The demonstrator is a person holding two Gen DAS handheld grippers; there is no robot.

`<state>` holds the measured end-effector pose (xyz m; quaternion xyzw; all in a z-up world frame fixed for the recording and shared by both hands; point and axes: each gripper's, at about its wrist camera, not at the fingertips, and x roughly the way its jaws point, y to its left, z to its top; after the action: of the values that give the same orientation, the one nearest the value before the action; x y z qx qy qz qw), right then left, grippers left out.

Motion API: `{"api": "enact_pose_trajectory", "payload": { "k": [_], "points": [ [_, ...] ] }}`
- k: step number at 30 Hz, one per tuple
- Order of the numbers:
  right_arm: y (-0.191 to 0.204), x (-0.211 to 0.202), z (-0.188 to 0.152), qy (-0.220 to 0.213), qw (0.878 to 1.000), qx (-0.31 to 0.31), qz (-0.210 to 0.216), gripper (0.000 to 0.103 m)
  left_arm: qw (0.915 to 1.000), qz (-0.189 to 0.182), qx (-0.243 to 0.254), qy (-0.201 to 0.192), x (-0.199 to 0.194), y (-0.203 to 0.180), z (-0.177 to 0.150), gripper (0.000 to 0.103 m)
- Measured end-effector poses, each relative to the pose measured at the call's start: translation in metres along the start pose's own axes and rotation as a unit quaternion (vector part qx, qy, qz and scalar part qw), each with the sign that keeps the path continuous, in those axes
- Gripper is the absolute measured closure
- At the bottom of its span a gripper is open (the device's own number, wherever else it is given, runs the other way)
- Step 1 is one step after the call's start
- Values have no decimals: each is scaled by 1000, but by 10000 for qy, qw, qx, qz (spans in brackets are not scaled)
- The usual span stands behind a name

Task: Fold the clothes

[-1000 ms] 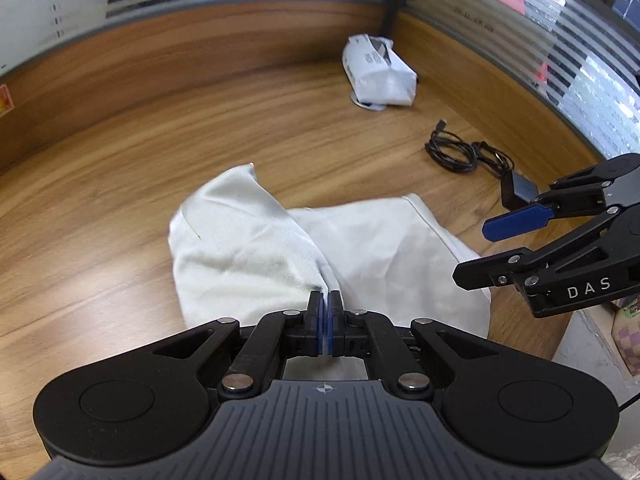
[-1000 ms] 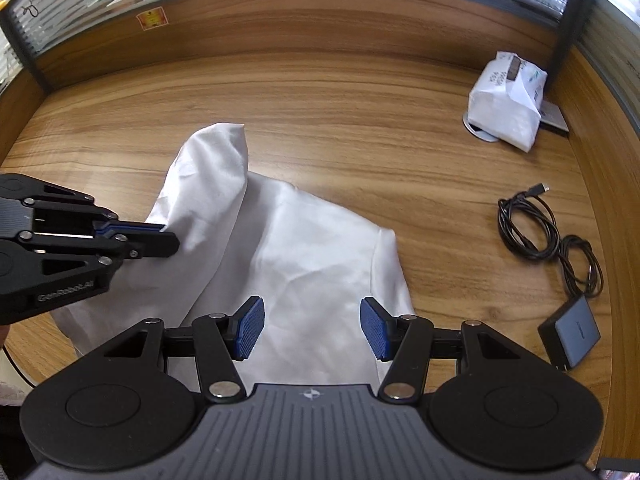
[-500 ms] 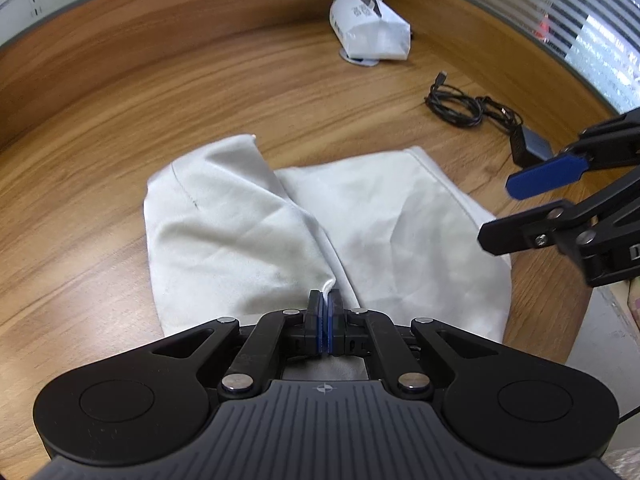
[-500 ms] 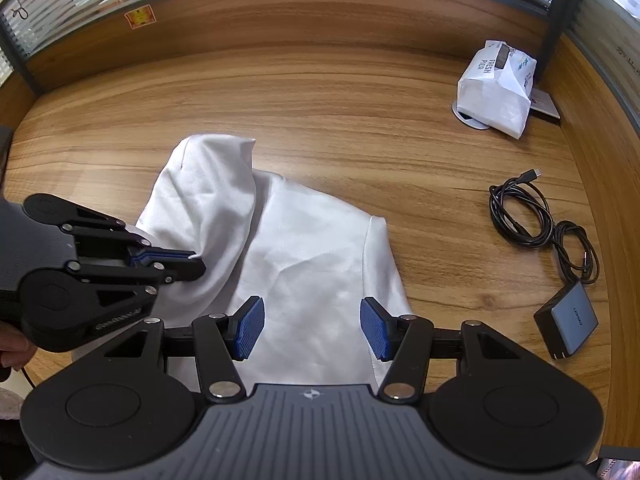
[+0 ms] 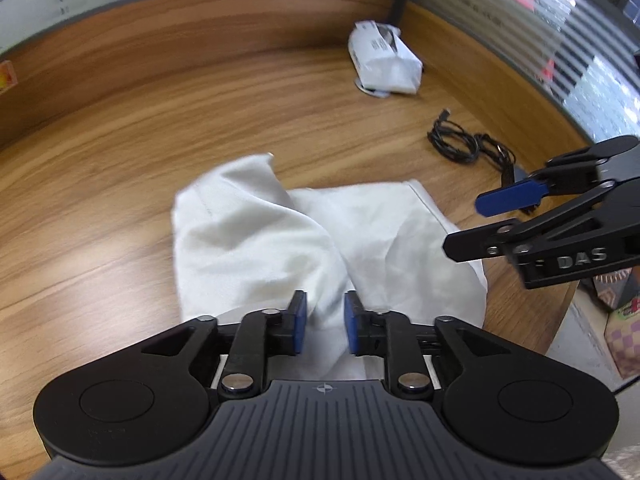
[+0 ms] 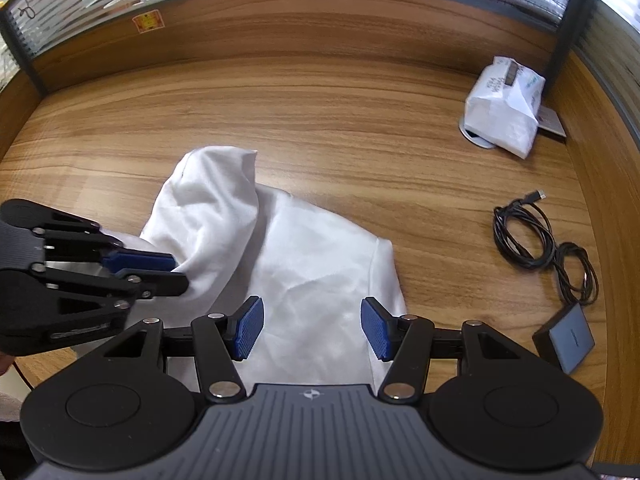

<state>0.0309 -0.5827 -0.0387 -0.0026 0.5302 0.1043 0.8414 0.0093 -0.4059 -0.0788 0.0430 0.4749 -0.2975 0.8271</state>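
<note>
A white garment lies crumpled on the wooden table, with one part folded over into a raised ridge on its left half. My left gripper sits low at the near end of that ridge. Its jaws are opening; cloth shows in the gap and the blue pads stand clear of it. The right wrist view shows this gripper at the garment's left edge. My right gripper hovers open over the garment's near right part, nothing between its pads. The left wrist view has it at the right.
A white paper-wrapped pack sits at the far right corner. A coiled black cable and a dark charger block lie right of the garment. Wooden partitions rim the table. The table's near edge drops off beside a checkered box.
The left jaws were pinched on the cloth fold and have now parted, letting it go. The left gripper has pulled back a little. The right gripper has stayed put.
</note>
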Motion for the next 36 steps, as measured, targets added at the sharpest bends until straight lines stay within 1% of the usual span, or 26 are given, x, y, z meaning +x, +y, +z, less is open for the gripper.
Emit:
{"api": "enact_pose_trajectory", "payload": {
  "k": [6,7,9,11,15,22,25,26,27,28,31,33,36],
  "points": [
    [14,6,18,-32,9994,-268,193,42,9980,256,-549,-195,-37,25,-10,64],
    [18,7,23,-51,9991,-350,236,41,9971,309,-659,-218,-41,29,-12,64],
    [24,9,29,-69,9985,-456,300,37,9951,435,-868,-192,-46,40,-19,63],
    [34,13,38,-79,9971,-636,401,37,9929,544,-1042,-156,-48,50,-24,63],
    [51,25,51,-23,9942,-940,531,37,9861,718,-1494,-65,-49,66,-40,62],
    [77,46,74,62,9854,-1562,680,37,9744,871,-2072,-89,-52,78,-58,53],
    [88,55,88,83,9783,-1940,725,37,9684,871,-2333,-150,-54,83,-65,48],
    [91,58,94,87,9760,-2044,746,37,9666,844,-2412,-176,-54,84,-66,47],
    [92,59,98,82,9745,-2102,787,36,9631,763,-2572,-227,-56,87,-68,44],
    [93,64,105,85,9716,-2188,899,36,9604,718,-2680,-233,-55,89,-69,42],
    [98,75,119,138,9658,-2392,988,36,9524,593,-2981,-224,-52,94,-72,42],
    [106,89,131,267,9566,-2748,932,36,9472,518,-3159,-189,-46,97,-71,42],
    [115,104,140,474,9457,-3082,923,36,9435,394,-3287,-135,-37,101,-72,42]
  ]
}}
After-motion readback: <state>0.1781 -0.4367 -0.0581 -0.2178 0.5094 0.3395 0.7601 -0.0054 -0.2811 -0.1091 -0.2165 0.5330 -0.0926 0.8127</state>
